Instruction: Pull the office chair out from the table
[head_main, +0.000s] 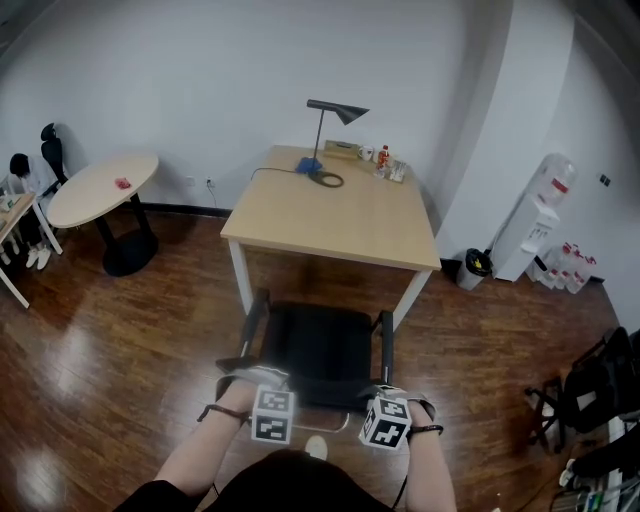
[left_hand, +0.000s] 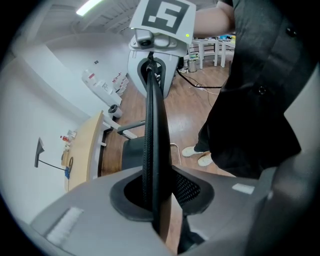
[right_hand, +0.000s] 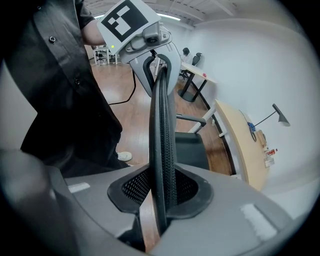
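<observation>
**Inspector:** Grip status, both sides?

**Operator:** My left gripper (left_hand: 156, 202) is clamped on the top rim of the backrest (left_hand: 152, 125), and the mesh edge runs straight up between its jaws. My right gripper (right_hand: 162, 197) is clamped on the same rim further along. From the head view, the two sit near opposite ends of the rim.

**Inspector:** Axis of the rim relative to the grips?

**Operator:** It runs crosswise, from one gripper to the other. Both point steeply down onto it, and neither hand is nearer than the other.

**Inspector:** Where is the chair?

**Operator:** The office chair (head_main: 318, 345) lies ahead of and below my grippers. Its seat faces the table (head_main: 330, 215), close to the near edge and between the two near legs. I cannot tell whether the seat front is still tucked under.

**Inspector:** Direction of pull?

**Operator:** In my judgement, straight back toward me, square to the rim, with both hands pulling evenly so the chair does not swivel.
</observation>
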